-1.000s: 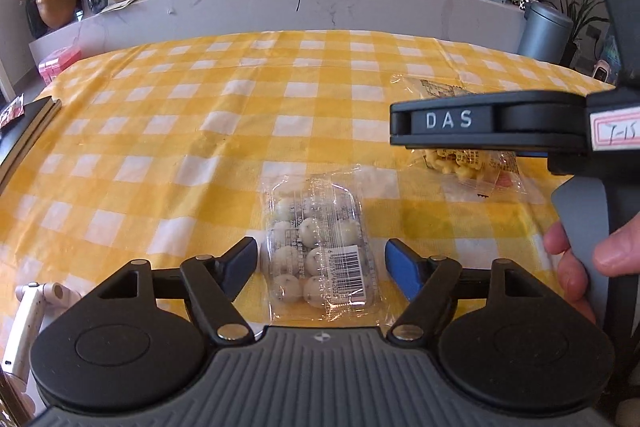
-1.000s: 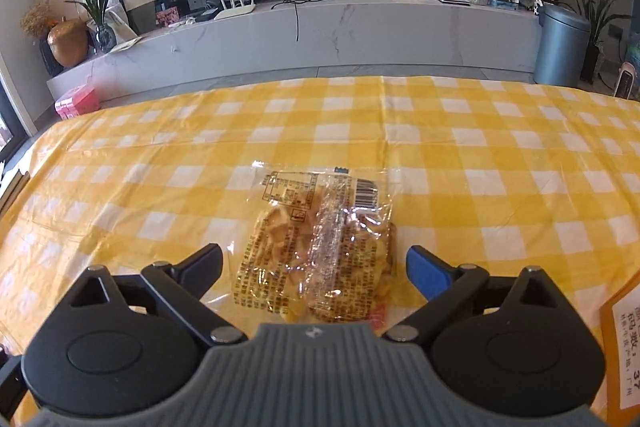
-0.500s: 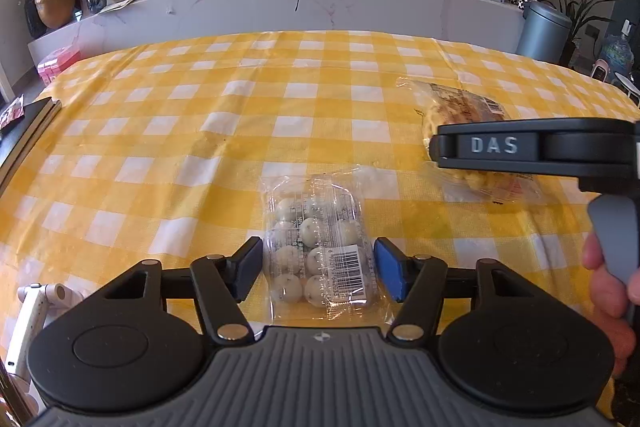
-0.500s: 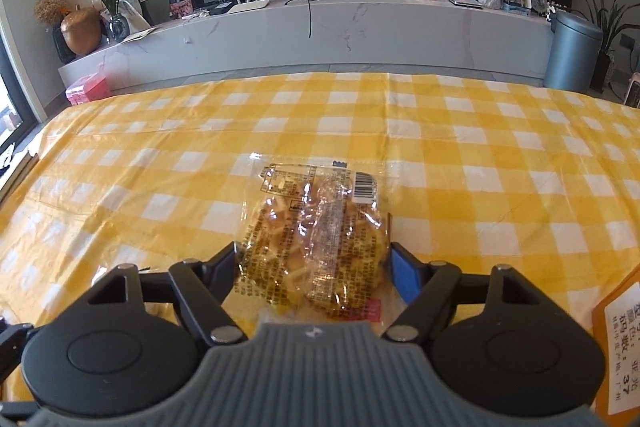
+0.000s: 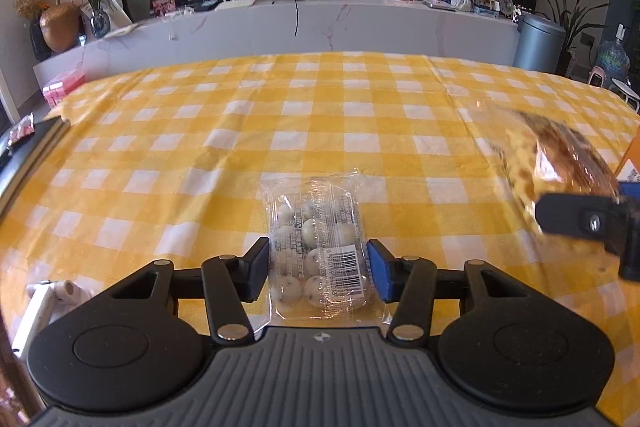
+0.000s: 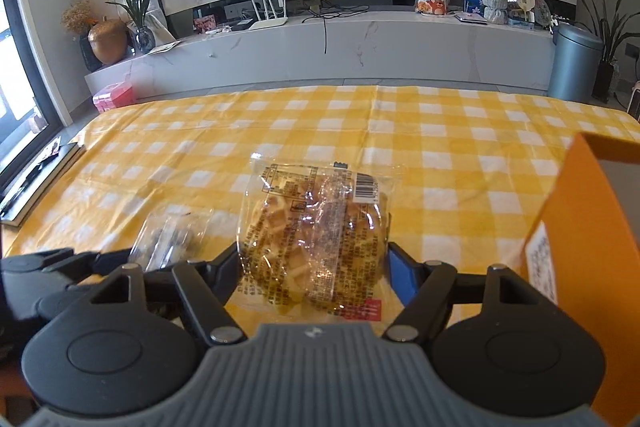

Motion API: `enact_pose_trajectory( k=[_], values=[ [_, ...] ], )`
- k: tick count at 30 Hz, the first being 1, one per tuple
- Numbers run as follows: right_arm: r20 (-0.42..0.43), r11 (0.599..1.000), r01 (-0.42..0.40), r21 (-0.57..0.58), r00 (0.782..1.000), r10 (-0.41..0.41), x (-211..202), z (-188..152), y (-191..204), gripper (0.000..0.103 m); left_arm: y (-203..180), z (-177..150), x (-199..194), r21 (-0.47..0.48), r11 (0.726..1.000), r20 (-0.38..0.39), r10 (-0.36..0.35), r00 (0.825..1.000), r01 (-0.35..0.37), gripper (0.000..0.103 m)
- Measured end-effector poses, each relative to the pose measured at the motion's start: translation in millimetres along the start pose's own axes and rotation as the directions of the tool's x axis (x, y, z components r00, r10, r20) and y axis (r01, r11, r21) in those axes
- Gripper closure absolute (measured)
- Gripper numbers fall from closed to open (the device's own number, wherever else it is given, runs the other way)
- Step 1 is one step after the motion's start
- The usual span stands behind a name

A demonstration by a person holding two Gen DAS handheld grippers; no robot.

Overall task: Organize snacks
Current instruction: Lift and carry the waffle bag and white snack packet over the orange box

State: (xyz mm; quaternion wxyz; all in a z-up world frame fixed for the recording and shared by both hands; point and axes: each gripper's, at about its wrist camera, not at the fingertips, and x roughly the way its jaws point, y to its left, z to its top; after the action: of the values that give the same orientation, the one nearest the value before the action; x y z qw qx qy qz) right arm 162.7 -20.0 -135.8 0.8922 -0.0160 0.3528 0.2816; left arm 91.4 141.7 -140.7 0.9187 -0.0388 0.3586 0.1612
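Observation:
A clear pack of white round candies (image 5: 318, 247) with a barcode lies on the yellow checked tablecloth (image 5: 240, 131). My left gripper (image 5: 316, 269) is shut on the pack, its pads against both sides. My right gripper (image 6: 314, 269) is shut on a clear bag of yellow waffle snacks (image 6: 316, 231) and holds it above the table. That bag (image 5: 556, 163) and the right gripper (image 5: 588, 223) show at the right edge of the left wrist view. The candy pack (image 6: 172, 235) and my left gripper (image 6: 100, 259) show blurred at the lower left of the right wrist view.
An orange box (image 6: 592, 267) stands close on the right. A white object (image 5: 40, 303) lies at the near left table edge. A dark tray (image 5: 28, 151) sits off the left edge. A marble counter (image 6: 360, 43) and a grey bin (image 6: 574, 63) are beyond the table.
Both grippers have closed on their packs. The right gripper has lifted the waffle bag off the table and moved right, near the orange box.

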Motion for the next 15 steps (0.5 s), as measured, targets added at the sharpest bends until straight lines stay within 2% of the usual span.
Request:
enact_pose_trajectory(
  k=[5, 11, 15],
  values=[
    [0.012, 1.000, -0.011, -0.005, 1.000, 0.011, -31.5, -11.3, -7.3, 0.031, -14.0, 7.2, -39.9, 0.014, 0.999, 0.057, -0.034, 0.998, 0.033, 0.044],
    [0.087, 1.000, -0.025, -0.013, 0.996, 0.026, -79.7, -12.5, -17.4, 0.032, -28.7, 17.2, -85.8, -0.001, 0.997, 0.073, -0.083, 0.994, 0.083, 0.044],
    [0.139, 0.999, -0.042, 0.020, 0.989, 0.039, -113.9, -14.4, -32.5, 0.032, -42.7, 20.5, -114.1, 0.021, 0.991, 0.097, -0.133, 0.986, 0.132, 0.044]
  ],
)
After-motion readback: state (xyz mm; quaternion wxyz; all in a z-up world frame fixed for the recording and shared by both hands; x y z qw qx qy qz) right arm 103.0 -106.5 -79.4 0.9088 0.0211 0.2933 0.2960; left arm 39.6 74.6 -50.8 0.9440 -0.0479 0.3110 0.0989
